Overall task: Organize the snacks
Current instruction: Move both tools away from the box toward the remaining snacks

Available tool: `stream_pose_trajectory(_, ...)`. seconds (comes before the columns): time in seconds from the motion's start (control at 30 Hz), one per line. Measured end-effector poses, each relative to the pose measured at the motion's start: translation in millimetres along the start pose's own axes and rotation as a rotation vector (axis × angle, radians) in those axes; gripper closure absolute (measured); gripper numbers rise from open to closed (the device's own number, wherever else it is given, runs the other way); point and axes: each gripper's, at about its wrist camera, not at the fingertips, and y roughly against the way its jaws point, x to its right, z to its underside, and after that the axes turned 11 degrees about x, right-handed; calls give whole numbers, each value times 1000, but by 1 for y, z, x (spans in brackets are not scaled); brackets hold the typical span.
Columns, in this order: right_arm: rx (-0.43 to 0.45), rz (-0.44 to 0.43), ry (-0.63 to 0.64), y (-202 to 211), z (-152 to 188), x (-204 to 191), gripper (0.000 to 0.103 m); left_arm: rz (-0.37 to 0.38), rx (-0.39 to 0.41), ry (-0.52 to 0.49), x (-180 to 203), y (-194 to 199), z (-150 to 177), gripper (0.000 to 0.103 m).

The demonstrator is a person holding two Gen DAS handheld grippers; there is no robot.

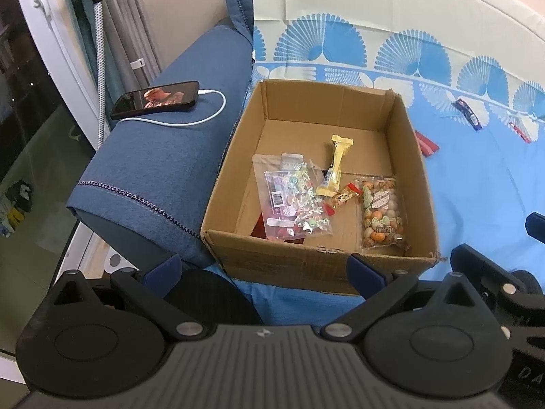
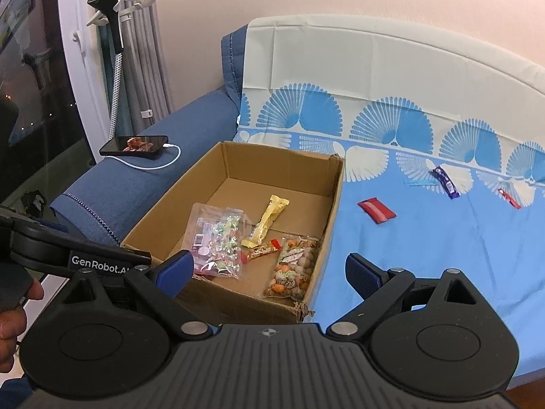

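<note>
Phone [image 1: 155,100]: lies flat on the blue sofa arm [image 1: 163,156], far left of the scene, screen lit; a white cable [image 1: 190,121] is plugged into its right end and loops across the fabric.
Cardboard box [image 1: 289,259]: open-topped, on the blue patterned sheet [image 1: 477,187], its left wall just beside the sofa arm; the near right corner is torn.
Candy bag [image 1: 293,197]: clear pouch of wrapped sweets, left part of the box floor, near side, lying over a dark red packet that barely shows.
Yellow bar [image 1: 335,167]: long yellow wrapper, centre of the box, running near to far, its near end touching the candy bag's right edge.
Small orange packet [image 1: 344,197]: just beside the near end of the yellow bar, between candy bag and nut bag.
Nut bag [image 1: 381,211]: clear bag of coated nuts, near right part of the box floor, close to the right wall.
Red packet [image 2: 376,209]: flat on the sheet, outside the box, just right of its right wall.
Purple bar [image 2: 446,179]: on the sheet, farther right and farther back, well apart from the box.
Small red stick [image 2: 509,198]: on the sheet, far right.
Left gripper [image 1: 264,269]: fingers wide apart, nothing between them, near side of the box.
Right gripper [image 2: 269,269]: fingers wide apart, holding nothing, over the box's near right corner.
</note>
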Motion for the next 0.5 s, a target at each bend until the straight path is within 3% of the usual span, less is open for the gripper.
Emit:
stream_pose_trajectory(0.3,-7,10,-82,-8,7,24,7,3,-24,-44,19,-13,-7,0)
stream_pose_trajectory(0.5,16,77,-146,-9,9,63,7,31,-61,-56,43,-25,-23,0)
